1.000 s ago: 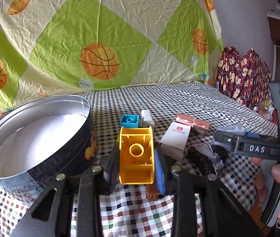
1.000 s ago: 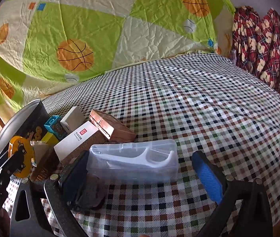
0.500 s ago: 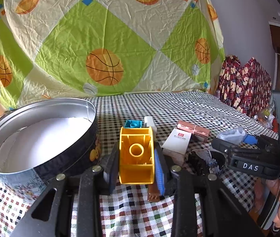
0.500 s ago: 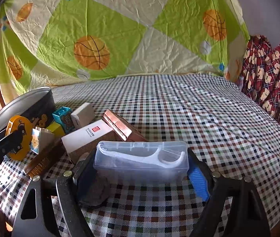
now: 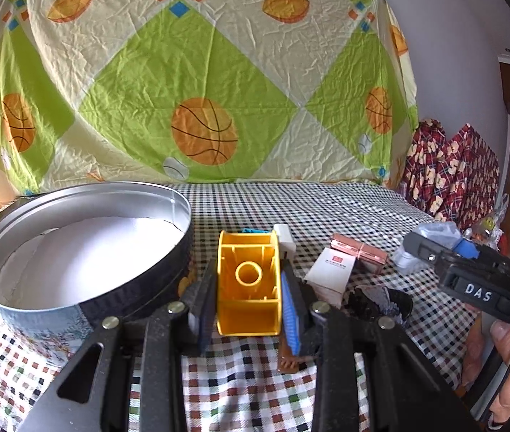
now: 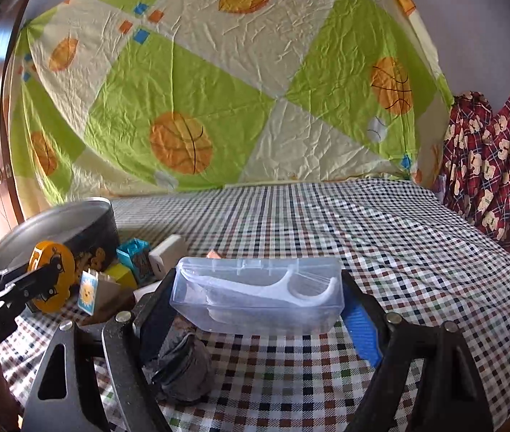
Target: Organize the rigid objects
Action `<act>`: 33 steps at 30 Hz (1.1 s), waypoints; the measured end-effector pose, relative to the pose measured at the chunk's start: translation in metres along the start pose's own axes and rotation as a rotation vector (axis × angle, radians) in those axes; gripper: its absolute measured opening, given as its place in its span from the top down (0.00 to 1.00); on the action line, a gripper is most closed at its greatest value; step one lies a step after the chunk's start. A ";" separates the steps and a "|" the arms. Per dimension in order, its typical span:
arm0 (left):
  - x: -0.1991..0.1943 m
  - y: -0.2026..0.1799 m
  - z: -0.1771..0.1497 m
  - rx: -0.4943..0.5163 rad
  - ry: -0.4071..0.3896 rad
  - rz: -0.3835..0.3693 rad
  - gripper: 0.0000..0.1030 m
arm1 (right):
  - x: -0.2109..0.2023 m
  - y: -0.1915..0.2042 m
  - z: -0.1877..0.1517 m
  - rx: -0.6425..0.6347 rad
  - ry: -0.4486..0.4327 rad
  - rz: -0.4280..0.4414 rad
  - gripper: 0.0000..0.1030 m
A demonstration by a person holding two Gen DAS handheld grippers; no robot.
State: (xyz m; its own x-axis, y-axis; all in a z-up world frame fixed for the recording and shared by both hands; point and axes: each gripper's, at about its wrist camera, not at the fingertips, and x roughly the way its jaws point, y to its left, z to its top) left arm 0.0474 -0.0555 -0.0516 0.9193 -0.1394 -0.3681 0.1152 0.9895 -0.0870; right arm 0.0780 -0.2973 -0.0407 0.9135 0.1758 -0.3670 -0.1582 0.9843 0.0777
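Note:
My left gripper (image 5: pixel 247 288) is shut on a yellow plastic tape-dispenser shell (image 5: pixel 247 280), held just above the checked cloth, right of a round metal tin (image 5: pixel 139 298) that is open and lined with white. In the right wrist view, my right gripper (image 6: pixel 258 315) is shut on a clear plastic box of floss picks (image 6: pixel 258 295), both pads pressing on its ends, raised a little off the cloth. That view also has the yellow shell (image 6: pixel 51 277) at the far left, in front of the tin (image 6: pixel 75 230).
Between the grippers lie a blue brick (image 6: pixel 136 255), a white block (image 6: pixel 166 253), a yellow brick (image 6: pixel 121 277), a sun card (image 6: pixel 87 291), a white carton (image 5: pixel 332 273), a copper box (image 5: pixel 359 252), a brown comb (image 5: pixel 289 356) and a dark crumpled lump (image 6: pixel 183 367). A patterned sheet hangs behind.
My right gripper's jaws came in onto the clear box and lifted it slightly while tilting up. The left gripper has kept its hold on the yellow shell, nearly still.

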 end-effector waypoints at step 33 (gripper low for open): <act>-0.018 0.035 0.001 -0.010 -0.097 0.130 0.71 | -0.006 0.056 -0.005 -0.065 -0.089 0.071 0.18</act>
State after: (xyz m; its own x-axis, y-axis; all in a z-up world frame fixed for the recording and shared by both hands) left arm 0.0353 -0.0186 -0.0468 0.9584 -0.0050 -0.2853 -0.0108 0.9985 -0.0536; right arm 0.0614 -0.2431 -0.0388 0.9283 0.2458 -0.2789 -0.2448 0.9688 0.0390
